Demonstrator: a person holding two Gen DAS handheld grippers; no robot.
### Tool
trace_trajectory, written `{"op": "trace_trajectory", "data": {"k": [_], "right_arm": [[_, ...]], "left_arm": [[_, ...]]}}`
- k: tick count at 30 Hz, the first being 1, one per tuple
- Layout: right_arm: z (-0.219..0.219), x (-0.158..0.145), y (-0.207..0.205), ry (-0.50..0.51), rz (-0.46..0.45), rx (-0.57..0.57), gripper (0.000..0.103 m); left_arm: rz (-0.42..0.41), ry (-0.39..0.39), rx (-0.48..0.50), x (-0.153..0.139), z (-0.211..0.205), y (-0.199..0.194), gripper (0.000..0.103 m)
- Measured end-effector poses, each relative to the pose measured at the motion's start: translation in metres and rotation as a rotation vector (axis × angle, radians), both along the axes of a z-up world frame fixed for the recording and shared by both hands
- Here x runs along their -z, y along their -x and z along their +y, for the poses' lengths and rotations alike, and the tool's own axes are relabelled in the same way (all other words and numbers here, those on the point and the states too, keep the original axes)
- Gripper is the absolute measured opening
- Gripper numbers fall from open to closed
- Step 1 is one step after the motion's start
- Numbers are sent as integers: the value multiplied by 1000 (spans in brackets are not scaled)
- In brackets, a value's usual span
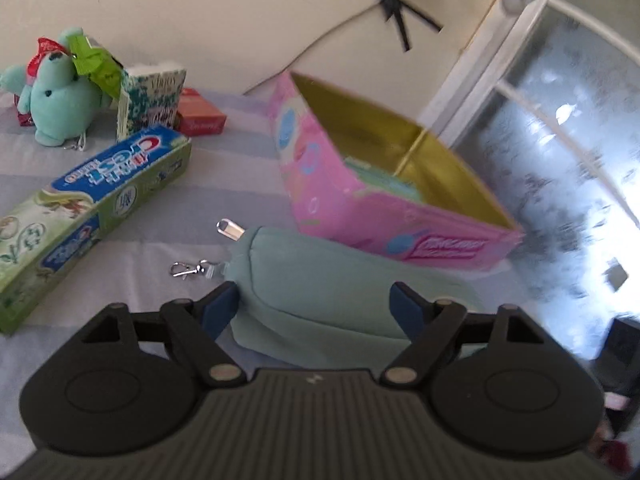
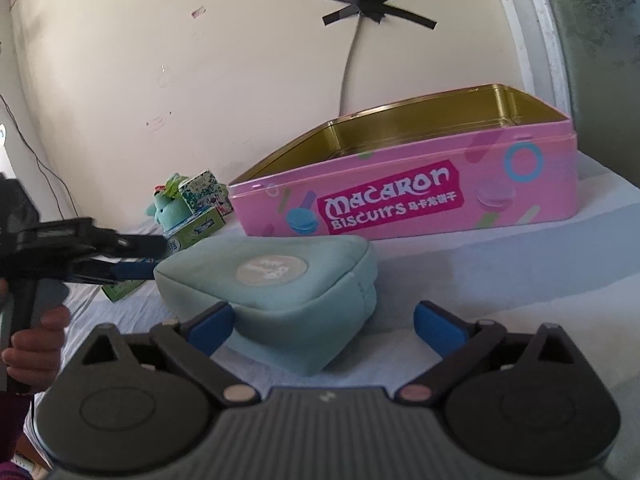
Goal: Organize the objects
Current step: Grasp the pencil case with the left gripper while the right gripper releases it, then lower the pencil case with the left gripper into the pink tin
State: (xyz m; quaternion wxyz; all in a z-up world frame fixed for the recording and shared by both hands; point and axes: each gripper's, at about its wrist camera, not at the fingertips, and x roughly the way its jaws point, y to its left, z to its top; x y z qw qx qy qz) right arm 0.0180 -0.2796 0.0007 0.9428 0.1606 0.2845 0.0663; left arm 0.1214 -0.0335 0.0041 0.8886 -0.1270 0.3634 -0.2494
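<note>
A mint-green soft pouch [image 1: 320, 272] [image 2: 280, 280] lies on the striped cloth in front of an open pink Macaron Biscuits tin [image 1: 360, 208] [image 2: 400, 208]. My left gripper [image 1: 314, 304] is open, with the pouch's end showing between its blue pads. In the right wrist view the left gripper [image 2: 158, 258] stops at the pouch's left end. My right gripper [image 2: 324, 320] stands wide open over the pouch's near corner; its right pad is clear of the fabric. Something pale green lies inside the tin [image 1: 380, 176].
A Crest toothpaste box [image 1: 92, 200] [image 2: 196, 232] lies left of the pouch. Behind it stand a teal plush toy [image 1: 60, 100], a patterned box [image 1: 154, 96] and a small red box [image 1: 202, 118]. A metal clip [image 1: 188, 270] trails from the pouch. A hand [image 2: 36, 336] holds the left gripper.
</note>
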Motion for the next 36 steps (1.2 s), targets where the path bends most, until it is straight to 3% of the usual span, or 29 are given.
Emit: {"op": "trace_trajectory", "data": {"k": [3, 6, 9, 14, 19, 25, 31, 36], "right_arm": [[6, 0, -8, 5, 7, -41, 99], [17, -1, -13, 47, 14, -60, 95], [18, -2, -10, 55, 5, -60, 92], [18, -10, 6, 43, -66, -72, 91], [15, -36, 11, -3, -164, -63, 91], [-12, -72, 8, 14, -297, 7, 91], [-50, -74, -24, 31, -306, 108, 91], [-71, -67, -54, 68, -266, 165, 91]], "left_arm": [[-10, -23, -40, 6, -8, -4, 83], [-53, -84, -54, 6, -13, 4, 65], [-62, -84, -64, 4, -7, 10, 54], [-69, -47, -92, -6, 4, 21, 52], [-175, -31, -112, -42, 3, 35, 52], [-276, -29, -73, -80, -24, 14, 52], [-241, -39, -36, -83, -67, -34, 52], [-242, -93, -22, -78, -100, -63, 52]]}}
